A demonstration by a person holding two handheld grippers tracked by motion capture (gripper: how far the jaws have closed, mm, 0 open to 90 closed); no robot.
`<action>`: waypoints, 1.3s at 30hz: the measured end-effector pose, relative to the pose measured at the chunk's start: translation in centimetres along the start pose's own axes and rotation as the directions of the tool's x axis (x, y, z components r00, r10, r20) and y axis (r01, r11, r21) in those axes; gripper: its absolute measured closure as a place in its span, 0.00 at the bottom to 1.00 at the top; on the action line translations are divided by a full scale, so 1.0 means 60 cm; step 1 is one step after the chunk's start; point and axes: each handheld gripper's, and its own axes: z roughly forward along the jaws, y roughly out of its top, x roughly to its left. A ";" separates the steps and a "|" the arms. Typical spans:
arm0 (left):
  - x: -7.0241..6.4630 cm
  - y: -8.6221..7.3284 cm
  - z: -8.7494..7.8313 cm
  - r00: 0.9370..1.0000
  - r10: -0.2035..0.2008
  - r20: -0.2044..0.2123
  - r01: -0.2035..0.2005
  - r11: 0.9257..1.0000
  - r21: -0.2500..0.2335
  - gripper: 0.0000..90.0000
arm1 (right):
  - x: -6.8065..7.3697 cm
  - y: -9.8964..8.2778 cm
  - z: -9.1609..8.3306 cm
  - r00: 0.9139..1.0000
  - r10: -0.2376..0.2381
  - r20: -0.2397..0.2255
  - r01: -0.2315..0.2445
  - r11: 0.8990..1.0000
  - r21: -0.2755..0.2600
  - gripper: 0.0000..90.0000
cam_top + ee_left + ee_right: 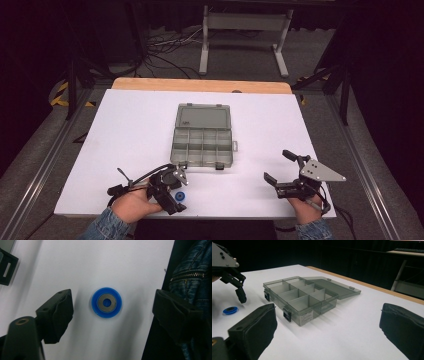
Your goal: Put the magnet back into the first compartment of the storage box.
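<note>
I hold the left gripper (pixel 110 312) over a small blue ring (pixel 106 302) on the white table (pixel 130 125). Its jaws are wide open, one on each side, not touching it. My right gripper (pixel 280 166) is open too, near the grey box (pixel 202 135) with its lid open.

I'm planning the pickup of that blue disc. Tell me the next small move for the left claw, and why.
Probably lower the left claw straight down and close. In its own view the blue disc lies flat on the white table, centred between the open jaws and untouched. The open organizer box sits just beyond, with its compartments looking empty.
</note>
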 end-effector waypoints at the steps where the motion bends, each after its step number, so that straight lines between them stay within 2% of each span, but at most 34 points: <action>1: -0.001 0.000 0.001 1.000 -0.004 -0.002 0.004 1.000 0.000 0.26 | 0.000 0.000 0.000 1.000 -0.003 0.001 0.003 1.000 -0.001 0.02; 5: 0.000 0.001 0.004 1.000 0.002 -0.012 -0.002 1.000 0.012 0.35 | 0.001 0.000 0.001 1.000 -0.004 -0.004 0.004 1.000 0.000 0.02; 8: 0.000 0.002 0.003 0.999 -0.012 -0.030 0.012 1.000 0.011 0.39 | 0.001 0.000 0.001 1.000 -0.005 -0.005 0.005 1.000 0.002 0.02; 16: -0.002 0.002 0.001 0.999 0.006 -0.035 -0.005 1.000 0.013 0.57 | 0.001 0.000 0.002 1.000 -0.002 -0.010 0.003 1.000 0.008 0.03; 23: -0.005 0.003 0.001 0.998 0.015 -0.055 -0.014 1.000 0.022 0.68 | 0.002 0.000 0.002 1.000 -0.006 -0.009 0.006 1.000 0.011 0.03; 32: -0.005 0.005 -0.001 0.998 0.012 -0.055 -0.011 1.000 0.020 0.69 | 0.002 0.000 0.002 1.000 -0.007 -0.006 0.007 1.000 0.010 0.03; 39: -0.004 0.008 -0.012 0.998 0.028 -0.055 -0.027 0.999 0.021 0.69 | 0.001 -0.001 0.003 1.000 -0.005 -0.006 0.005 1.000 0.009 0.03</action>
